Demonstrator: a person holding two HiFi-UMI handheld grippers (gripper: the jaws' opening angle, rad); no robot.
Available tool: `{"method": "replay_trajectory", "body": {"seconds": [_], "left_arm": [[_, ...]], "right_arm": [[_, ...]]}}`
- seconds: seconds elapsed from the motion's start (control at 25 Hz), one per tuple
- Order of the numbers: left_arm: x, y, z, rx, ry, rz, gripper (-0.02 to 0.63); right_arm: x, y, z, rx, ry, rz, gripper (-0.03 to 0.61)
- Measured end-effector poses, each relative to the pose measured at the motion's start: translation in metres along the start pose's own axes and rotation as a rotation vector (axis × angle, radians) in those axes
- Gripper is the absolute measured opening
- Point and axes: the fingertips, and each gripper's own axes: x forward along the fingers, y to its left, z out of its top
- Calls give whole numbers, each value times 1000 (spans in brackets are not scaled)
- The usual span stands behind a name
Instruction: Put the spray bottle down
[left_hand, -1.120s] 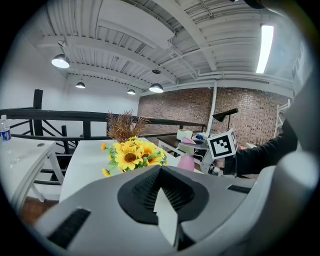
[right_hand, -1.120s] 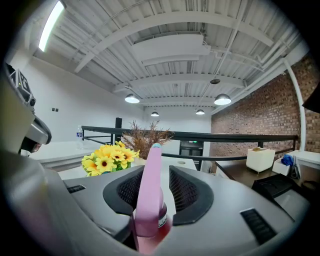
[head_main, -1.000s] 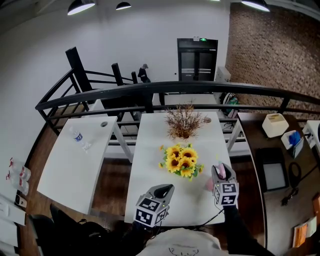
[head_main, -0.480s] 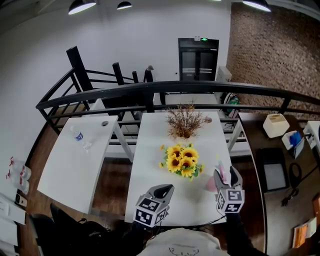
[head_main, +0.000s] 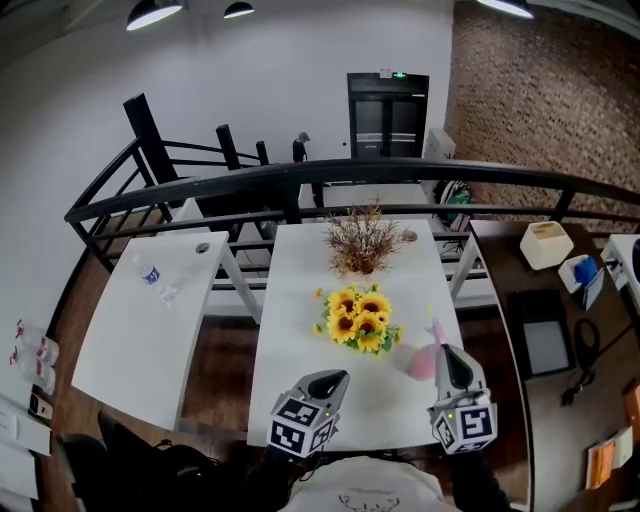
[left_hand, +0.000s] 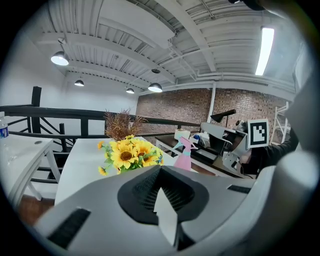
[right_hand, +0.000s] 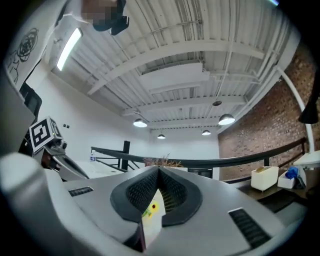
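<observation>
Jaws: pressed together and empty on both left gripper (head_main: 330, 380) and right gripper (head_main: 447, 356).
Spray bottle (head_main: 424, 358): upright on desk (head_main: 300, 290), free, beside sunflowers (head_main: 358, 318).
Handling: probably light, stiff plastic, easily tipped; grip the body below the trigger.

Right gripper (head_main: 447, 356) now off the pink spray bottle (head_main: 421, 362), higher and farther back, jaws together
</observation>
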Motion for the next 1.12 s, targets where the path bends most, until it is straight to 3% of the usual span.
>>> {"method": "replay_trajectory", "body": {"seconds": [0.12,0.4,0.76,1.12], "left_arm": [[1,-4,3,0,-9,-9,15],[-1,-10,4,-5,-17,-15,15],[-1,-11,0,-14,-20,-10,15],[-1,-11,0,-12,-16,-15,15]], "right_arm": [[7,28,-21,5,93,70,0],[24,71,-54,167,268,207,0],[30,84,-61,171,311,259,0],[32,82,-62,201,300,247,0]]}}
